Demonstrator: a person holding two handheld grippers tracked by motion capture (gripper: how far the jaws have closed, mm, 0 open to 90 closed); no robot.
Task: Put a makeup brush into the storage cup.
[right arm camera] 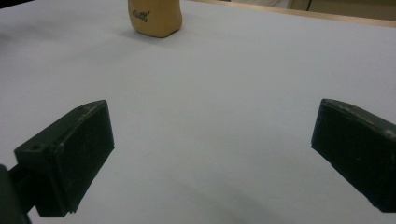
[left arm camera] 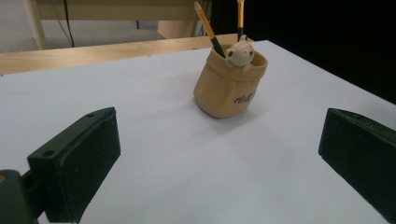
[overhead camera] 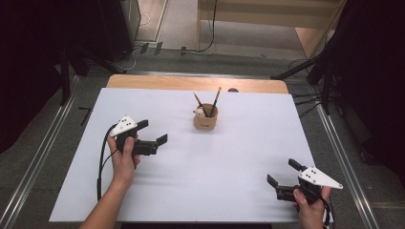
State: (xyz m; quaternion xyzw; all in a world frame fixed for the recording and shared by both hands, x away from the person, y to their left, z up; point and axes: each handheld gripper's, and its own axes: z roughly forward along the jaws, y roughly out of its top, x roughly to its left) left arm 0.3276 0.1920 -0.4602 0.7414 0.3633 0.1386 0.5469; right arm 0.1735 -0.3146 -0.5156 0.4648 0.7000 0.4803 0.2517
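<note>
A tan sack-shaped pen holder (overhead camera: 206, 118) stands upright near the middle back of the white table top (overhead camera: 191, 162). It holds two pencils (overhead camera: 214, 101) and a small bear figure (overhead camera: 198, 113). My left gripper (overhead camera: 153, 132) is open at the table's left, its jaws pointing toward the holder (left arm camera: 229, 86), which lies some way ahead with nothing between the jaws. Down at the front right, my right gripper (overhead camera: 284, 172) is also open, low over bare table. The holder's lower part (right arm camera: 155, 17) shows far off at the top of the right gripper view.
A wooden strip (overhead camera: 196, 84) runs along the table's far edge. Metal rails (overhead camera: 344, 157) flank the table on both sides. Cables (overhead camera: 210, 38) lie on the floor beyond. Dark stands and curtains (overhead camera: 38, 57) line the left and right.
</note>
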